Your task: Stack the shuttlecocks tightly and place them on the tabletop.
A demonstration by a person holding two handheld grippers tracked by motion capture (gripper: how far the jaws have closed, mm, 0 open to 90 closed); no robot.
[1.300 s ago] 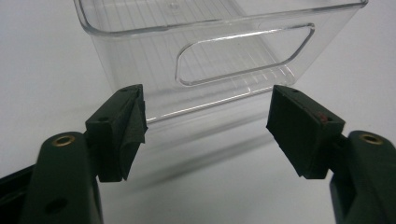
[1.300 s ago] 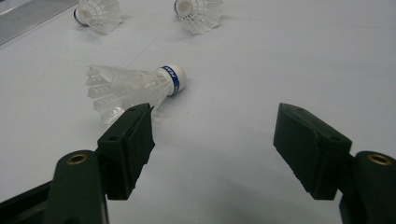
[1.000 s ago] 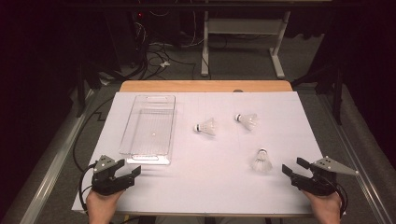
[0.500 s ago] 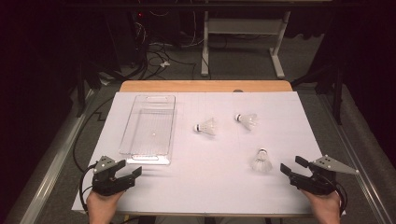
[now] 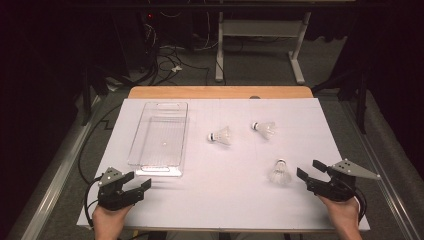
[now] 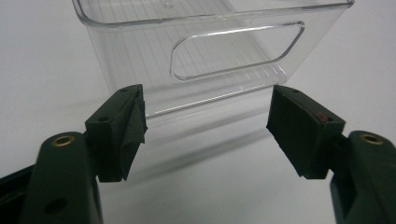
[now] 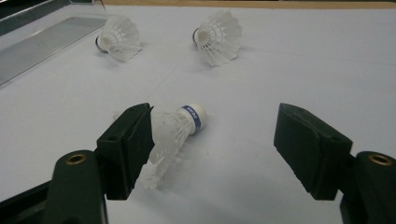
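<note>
Three white shuttlecocks lie on the white table sheet: one near the middle, one further right, one nearest the front right. My right gripper rests open just right of that nearest shuttlecock, which lies on its side ahead of the jaws, by the left one; the other two lie farther off. A clear plastic tray stands at the left. My left gripper sits open at the front left, pointing at the tray's near end wall with its handle slot.
The white sheet covers a wooden table whose far edge shows. Cables trail from both grippers off the front corners. Beyond the table are a dark floor with cables and a desk frame.
</note>
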